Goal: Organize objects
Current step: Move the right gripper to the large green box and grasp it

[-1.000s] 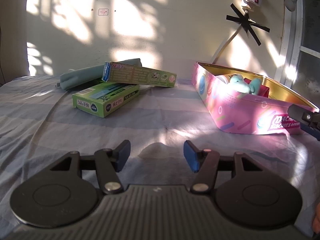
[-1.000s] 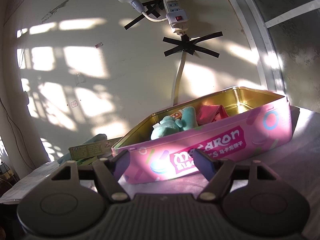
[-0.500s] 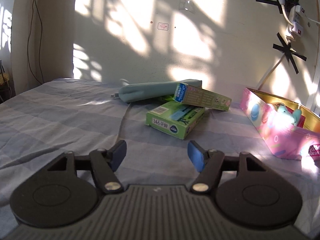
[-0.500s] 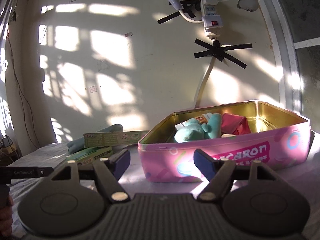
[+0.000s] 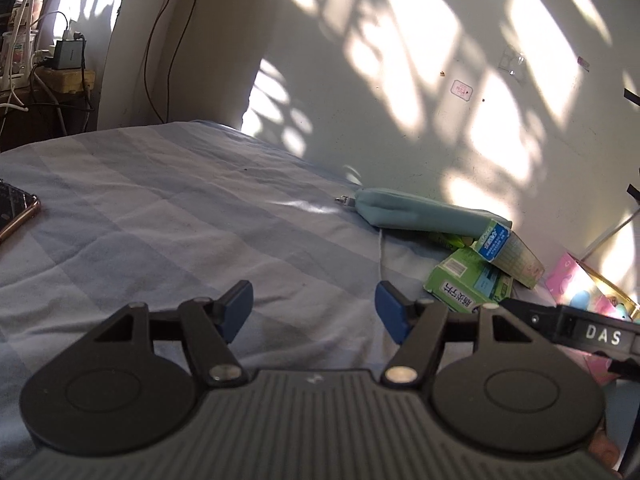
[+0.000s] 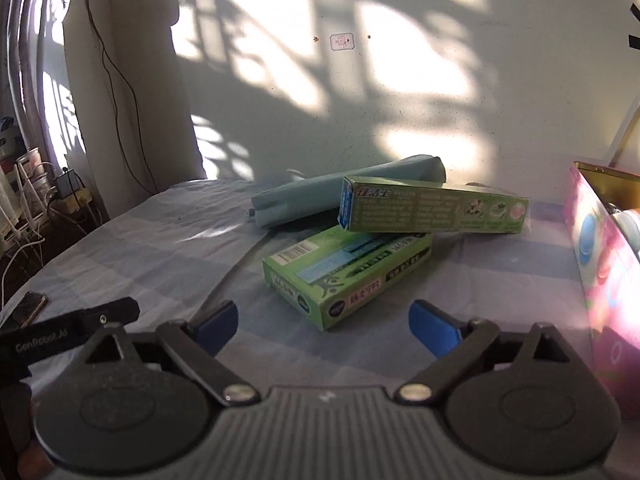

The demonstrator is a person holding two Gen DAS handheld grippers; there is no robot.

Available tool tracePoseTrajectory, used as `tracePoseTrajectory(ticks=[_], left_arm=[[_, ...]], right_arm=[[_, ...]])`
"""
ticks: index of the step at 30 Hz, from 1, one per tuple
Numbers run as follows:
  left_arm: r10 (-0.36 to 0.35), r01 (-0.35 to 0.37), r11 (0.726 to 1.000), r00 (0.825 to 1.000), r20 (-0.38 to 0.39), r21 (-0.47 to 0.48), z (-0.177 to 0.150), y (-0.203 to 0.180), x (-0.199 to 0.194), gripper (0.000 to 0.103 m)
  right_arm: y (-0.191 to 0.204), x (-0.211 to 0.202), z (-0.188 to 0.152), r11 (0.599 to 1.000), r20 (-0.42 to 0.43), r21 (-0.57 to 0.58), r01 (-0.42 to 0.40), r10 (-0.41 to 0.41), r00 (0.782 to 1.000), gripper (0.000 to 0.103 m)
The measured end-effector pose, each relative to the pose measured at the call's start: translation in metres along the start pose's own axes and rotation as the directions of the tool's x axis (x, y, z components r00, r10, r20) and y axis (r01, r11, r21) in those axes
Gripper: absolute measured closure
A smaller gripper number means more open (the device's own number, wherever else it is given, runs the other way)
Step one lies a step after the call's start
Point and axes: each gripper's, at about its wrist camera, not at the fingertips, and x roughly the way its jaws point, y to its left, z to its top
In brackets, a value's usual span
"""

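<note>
A flat green box lies on the striped bed sheet. A long green toothpaste box rests across it, with a teal zip pouch behind. My right gripper faces this pile. Its jaws are opening wide, and the flat box's near corner sits just ahead of the gap, untouched by the pads. The pink tin stands at the right edge. My left gripper hangs open over bare sheet with nothing between its fingers. The pouch, toothpaste box and flat box are to its right.
A phone lies on the sheet at the far left, also seen as the phone beside the other gripper's finger. A sunlit wall runs close behind the pile. Cables and a charger sit beyond the bed's left corner.
Both views swung left. The right view went from facing the pink tin to facing the box pile, and its jaws spread wider. The phone came into the left view.
</note>
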Motion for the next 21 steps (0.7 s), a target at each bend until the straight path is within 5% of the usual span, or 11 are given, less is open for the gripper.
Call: tracePoseTrajectory(ticks=[5, 12, 21], left_arm=[[-0.031, 0.031, 0.997, 0.999, -0.005, -0.064, 0.002, 0.012, 0.002, 0.034], [-0.062, 0.060, 0.993, 0.998, -0.017, -0.103, 0.002, 0.017, 0.003, 0.033], [-0.063, 0.060, 0.992, 0.998, -0.020, -0.115, 0.003, 0.018, 0.002, 0.033]], right_arm=[[0.010, 0.046, 0.018, 0.981, -0.055, 0.169, 0.092, -0.083, 0.995, 0.001], [0.027, 0.083, 0.022, 0.944, -0.097, 0.193, 0.267, -0.252, 0.963, 0.000], [-0.002, 0.031, 0.009, 0.986, -0.122, 0.108, 0.131, -0.117, 0.986, 0.013]])
